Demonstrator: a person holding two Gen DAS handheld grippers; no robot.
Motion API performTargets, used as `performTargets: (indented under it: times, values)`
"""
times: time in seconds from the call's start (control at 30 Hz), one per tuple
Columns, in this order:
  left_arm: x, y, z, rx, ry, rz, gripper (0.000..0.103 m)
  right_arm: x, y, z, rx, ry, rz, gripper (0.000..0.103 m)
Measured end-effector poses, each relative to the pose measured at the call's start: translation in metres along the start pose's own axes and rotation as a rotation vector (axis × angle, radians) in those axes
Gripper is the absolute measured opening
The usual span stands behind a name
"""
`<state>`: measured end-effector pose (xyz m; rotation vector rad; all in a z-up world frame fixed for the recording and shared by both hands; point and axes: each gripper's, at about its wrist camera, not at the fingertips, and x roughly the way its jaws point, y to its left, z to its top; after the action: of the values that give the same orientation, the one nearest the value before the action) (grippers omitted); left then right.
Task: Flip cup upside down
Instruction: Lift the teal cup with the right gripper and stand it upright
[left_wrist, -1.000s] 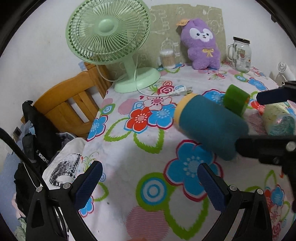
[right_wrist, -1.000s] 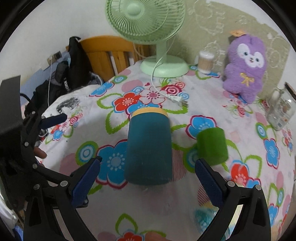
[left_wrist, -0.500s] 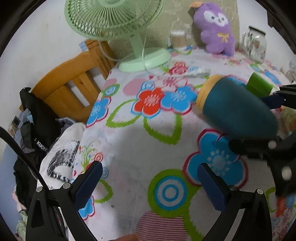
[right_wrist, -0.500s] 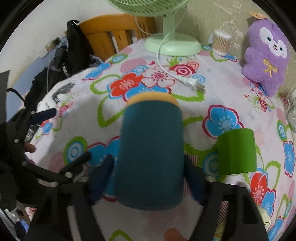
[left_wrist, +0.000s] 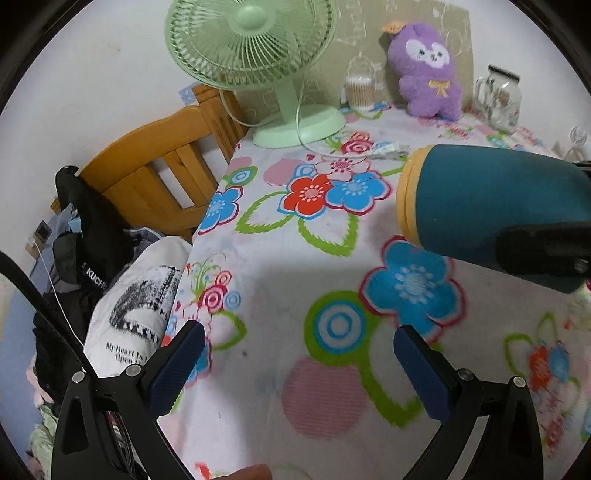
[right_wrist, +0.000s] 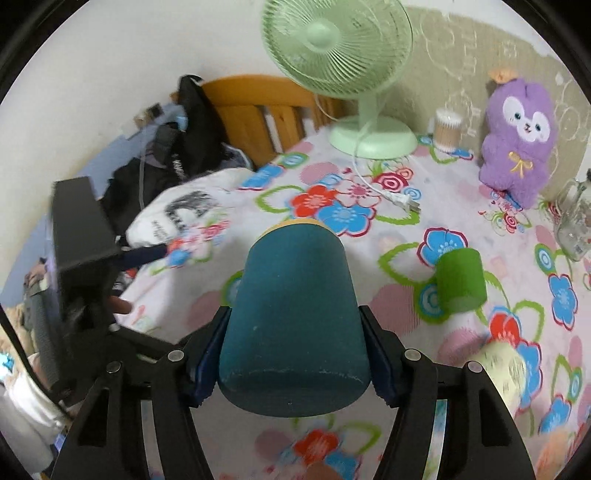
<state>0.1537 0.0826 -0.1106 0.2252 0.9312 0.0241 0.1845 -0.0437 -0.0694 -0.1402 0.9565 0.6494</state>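
A white wall (left_wrist: 92, 85) stands behind the surface (left_wrist: 295, 280), which wears a flowered cloth. A wooden chair (left_wrist: 159, 173) sits just beside its far-left edge, dark clothing (left_wrist: 88, 229) draped over it. A beige patterned panel (right_wrist: 461, 70) leans on the wall at the back. The lighting is soft and even.

"KUCHE", cut off, on the black bag (left_wrist: 92, 236) beside the wooden chair (left_wrist: 159, 173), "My Heart Is Open" partly readable on the white printed cloth (left_wrist: 136, 314) below the bag
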Motion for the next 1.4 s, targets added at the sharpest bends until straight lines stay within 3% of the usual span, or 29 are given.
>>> performTargets:
  times: [0.13, 0.4, 0.67, 1.07, 1.17, 1.3, 1.4]
  values:
    - [-0.026, -0.001, -0.018, -0.052, -0.011, -0.066, 0.103, -0.024, 0.016, -0.027, -0.008, -0.021, 0.001, 0.068]
    - [-0.073, -0.015, -0.069, -0.107, -0.036, -0.108, 0.103, -0.047, 0.041, -0.101, -0.019, -0.089, -0.052, 0.068]
    - [-0.087, -0.024, -0.124, -0.188, 0.039, -0.179, 0.103, -0.041, 0.052, -0.158, 0.004, -0.163, -0.119, 0.068]
    - [-0.089, -0.030, -0.150, -0.269, 0.044, -0.184, 0.103, -0.017, 0.037, -0.173, 0.085, -0.120, -0.129, 0.070]
    - [-0.090, -0.031, -0.150, -0.282, 0.036, -0.190, 0.103, -0.018, 0.040, -0.176, 0.069, -0.097, -0.147, 0.076]
    - [-0.091, -0.033, -0.148, -0.291, 0.035, -0.202, 0.103, -0.033, 0.041, -0.174, 0.052, -0.133, -0.176, 0.089]
    - [-0.096, -0.032, -0.142, -0.312, 0.024, -0.226, 0.103, -0.049, 0.039, -0.170, 0.036, -0.147, -0.164, 0.091]
